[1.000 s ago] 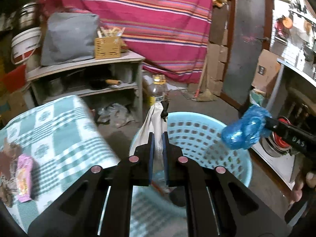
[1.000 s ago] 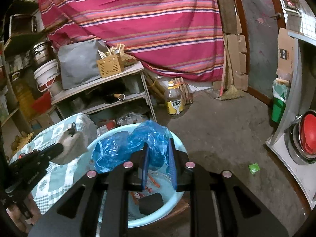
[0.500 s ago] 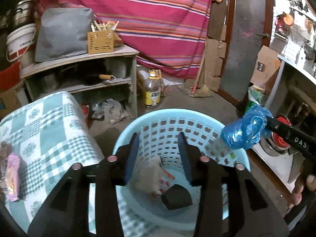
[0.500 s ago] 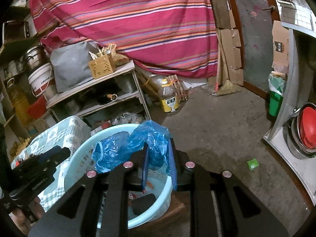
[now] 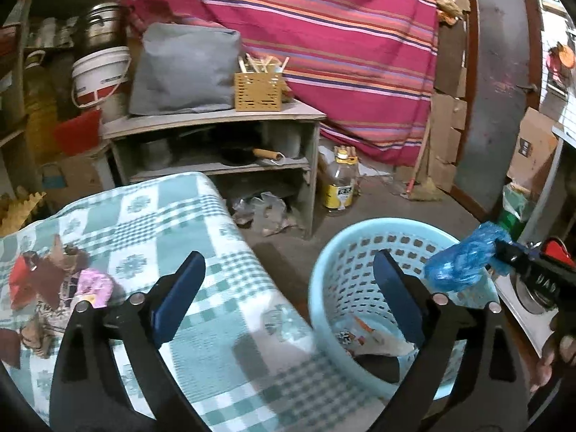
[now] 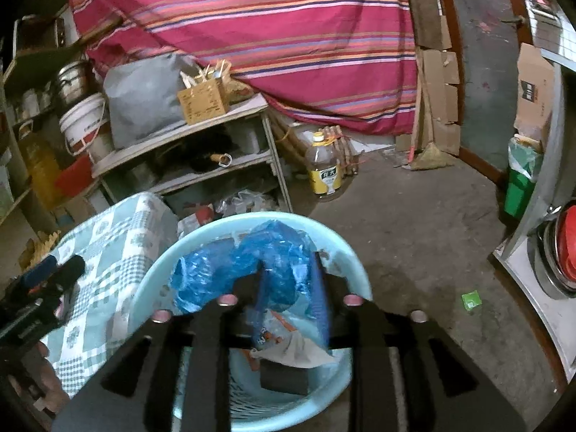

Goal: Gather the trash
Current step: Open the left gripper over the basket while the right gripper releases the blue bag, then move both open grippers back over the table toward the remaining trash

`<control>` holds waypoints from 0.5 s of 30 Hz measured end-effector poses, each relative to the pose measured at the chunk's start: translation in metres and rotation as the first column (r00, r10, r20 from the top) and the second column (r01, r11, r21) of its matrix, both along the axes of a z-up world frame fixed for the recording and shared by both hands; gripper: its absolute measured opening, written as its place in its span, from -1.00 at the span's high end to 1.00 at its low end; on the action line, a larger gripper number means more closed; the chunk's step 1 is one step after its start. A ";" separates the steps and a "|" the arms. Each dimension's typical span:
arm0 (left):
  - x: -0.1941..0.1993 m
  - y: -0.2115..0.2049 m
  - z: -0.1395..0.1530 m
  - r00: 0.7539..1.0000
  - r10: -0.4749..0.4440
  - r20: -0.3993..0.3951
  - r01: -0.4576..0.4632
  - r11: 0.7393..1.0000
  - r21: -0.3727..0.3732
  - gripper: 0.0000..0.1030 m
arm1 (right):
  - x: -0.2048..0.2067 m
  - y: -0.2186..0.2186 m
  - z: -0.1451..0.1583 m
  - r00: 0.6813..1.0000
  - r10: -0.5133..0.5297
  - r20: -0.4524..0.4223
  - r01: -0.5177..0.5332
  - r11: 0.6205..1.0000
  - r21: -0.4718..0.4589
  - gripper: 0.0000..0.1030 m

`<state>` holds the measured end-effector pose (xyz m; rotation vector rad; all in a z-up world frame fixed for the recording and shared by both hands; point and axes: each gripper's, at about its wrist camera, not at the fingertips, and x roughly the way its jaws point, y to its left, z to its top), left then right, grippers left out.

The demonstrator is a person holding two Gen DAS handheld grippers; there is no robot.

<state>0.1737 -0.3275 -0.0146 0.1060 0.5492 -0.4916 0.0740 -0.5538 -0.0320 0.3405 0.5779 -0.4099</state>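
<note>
A light blue basket (image 5: 363, 248) stands beside the table; it also shows in the right wrist view (image 6: 158, 270). In it lie a white wrapper (image 6: 295, 352), a printed packet and a dark block (image 6: 284, 376). My left gripper (image 5: 288, 298) is open wide and empty, over the table's edge and the basket's left rim. My right gripper (image 6: 291, 288) holds a crumpled blue plastic bag (image 6: 234, 266) over the basket, its fingers slightly parted; the bag also shows in the left wrist view (image 5: 464, 261). More trash, pink and red wrappers (image 5: 57, 288), lies on the checked tablecloth (image 5: 172, 223).
A wooden shelf unit (image 5: 216, 144) with a grey bag and a wicker box stands behind the table. An oil bottle (image 5: 340, 183) stands on the concrete floor. A metal counter with a red-lidded pot (image 6: 565, 248) is at the right. A green scrap (image 6: 471, 298) lies on the floor.
My left gripper opened and dropped the white wrapper into the basket, then swung left toward the table. My right gripper's fingers have parted slightly around the blue bag over the basket.
</note>
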 end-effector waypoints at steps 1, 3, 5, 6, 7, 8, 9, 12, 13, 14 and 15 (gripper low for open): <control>0.001 0.002 0.001 1.000 0.006 0.003 -0.006 1.000 0.000 -0.82 | 0.003 0.004 -0.001 1.000 -0.001 -0.010 0.001 1.000 -0.011 -0.12; 0.001 0.010 0.004 1.000 0.021 0.016 -0.021 1.000 0.007 -0.85 | 0.007 0.010 -0.003 1.000 0.003 -0.020 -0.003 1.000 -0.025 -0.19; 0.001 0.017 0.007 0.999 0.034 0.024 -0.034 0.999 0.010 -0.86 | 0.011 0.014 -0.004 0.999 0.009 -0.035 -0.010 1.000 -0.023 -0.24; 0.001 0.021 0.008 0.999 0.041 0.026 -0.041 0.999 0.010 -0.88 | 0.013 0.016 -0.005 0.999 0.013 -0.045 -0.014 1.000 -0.016 -0.32; 0.001 0.027 0.010 0.998 0.050 0.027 -0.051 0.999 0.008 -0.89 | 0.014 0.018 -0.006 0.999 0.015 -0.051 -0.016 1.000 -0.011 -0.35; 0.001 0.032 0.011 0.998 0.061 0.030 -0.061 0.998 0.007 -0.89 | 0.014 0.020 -0.006 0.999 0.016 -0.051 -0.016 1.000 -0.010 -0.38; 0.001 0.040 0.014 0.997 0.073 0.034 -0.073 0.997 0.006 -0.89 | 0.014 0.023 -0.005 0.999 0.017 -0.048 -0.018 1.000 -0.010 -0.40; 0.000 0.059 0.019 0.994 0.097 0.045 -0.098 0.995 0.007 -0.89 | 0.010 0.034 0.001 0.999 0.031 -0.026 -0.031 0.999 -0.019 -0.50; 0.000 0.068 0.021 0.993 0.110 0.052 -0.111 0.994 0.011 -0.89 | 0.010 0.038 0.004 0.999 0.037 -0.016 -0.037 0.999 -0.023 -0.53; 0.000 0.075 0.023 0.991 0.123 0.059 -0.124 0.992 0.016 -0.89 | 0.008 0.046 0.009 0.999 0.052 0.002 -0.052 0.998 -0.031 -0.54; -0.001 0.081 0.023 0.988 0.138 0.064 -0.140 0.990 0.022 -0.89 | 0.007 0.051 0.013 0.998 0.066 0.013 -0.066 0.997 -0.036 -0.56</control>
